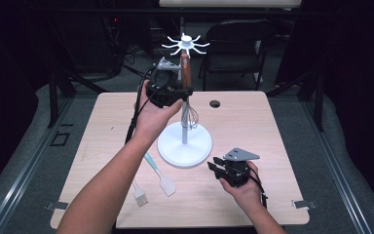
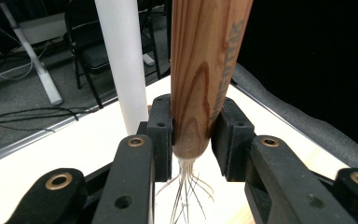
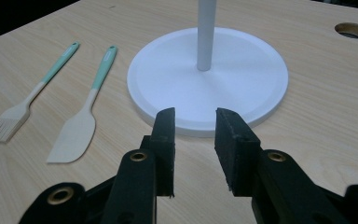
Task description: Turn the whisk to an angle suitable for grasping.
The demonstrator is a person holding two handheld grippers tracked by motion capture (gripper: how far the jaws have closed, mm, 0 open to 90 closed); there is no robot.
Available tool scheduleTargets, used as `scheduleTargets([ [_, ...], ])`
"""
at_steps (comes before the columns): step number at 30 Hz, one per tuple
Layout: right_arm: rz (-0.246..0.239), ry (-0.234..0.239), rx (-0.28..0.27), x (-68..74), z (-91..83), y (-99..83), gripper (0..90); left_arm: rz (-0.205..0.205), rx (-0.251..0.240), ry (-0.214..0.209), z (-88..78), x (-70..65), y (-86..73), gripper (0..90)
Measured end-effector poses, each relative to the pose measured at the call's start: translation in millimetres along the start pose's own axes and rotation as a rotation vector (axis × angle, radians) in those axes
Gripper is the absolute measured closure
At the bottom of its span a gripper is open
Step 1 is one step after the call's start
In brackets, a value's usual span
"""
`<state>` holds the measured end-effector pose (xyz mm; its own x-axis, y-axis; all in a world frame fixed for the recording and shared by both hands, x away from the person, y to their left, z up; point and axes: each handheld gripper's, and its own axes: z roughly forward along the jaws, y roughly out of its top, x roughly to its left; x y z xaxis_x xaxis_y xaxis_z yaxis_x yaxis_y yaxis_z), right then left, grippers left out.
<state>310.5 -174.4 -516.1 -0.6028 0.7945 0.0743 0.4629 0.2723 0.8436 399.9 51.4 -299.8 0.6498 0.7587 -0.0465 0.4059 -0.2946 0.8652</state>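
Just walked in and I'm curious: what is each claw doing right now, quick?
Left claw: closed on the wooden handle of the whisk, beside the white stand.
Right claw: open, holding nothing, low over the table.

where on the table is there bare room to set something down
Free: the light wooden table right of the white round stand base, toward the cable hole. Crowded: left front, where the teal-handled spatula and brush lie.

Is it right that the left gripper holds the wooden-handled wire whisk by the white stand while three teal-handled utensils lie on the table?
Not quite: two lie there, a teal-handled brush and teal-handled spatula, as the right gripper view shows. The left gripper does hold the wooden-handled wire whisk.
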Motion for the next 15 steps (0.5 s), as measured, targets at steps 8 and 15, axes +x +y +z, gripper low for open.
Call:
scheduleTargets([
  [8,-0.002,0.002,0.000,0.1,0.2,0.1,68.5,0.009,0.001,-0.012,2.6,-5.8,2.5,70.6],
  [15,0.000,0.006,0.005,1.0,0.2,0.1,68.5,-0.028,0.019,0.006,10.1,7.3,3.2,70.6],
])
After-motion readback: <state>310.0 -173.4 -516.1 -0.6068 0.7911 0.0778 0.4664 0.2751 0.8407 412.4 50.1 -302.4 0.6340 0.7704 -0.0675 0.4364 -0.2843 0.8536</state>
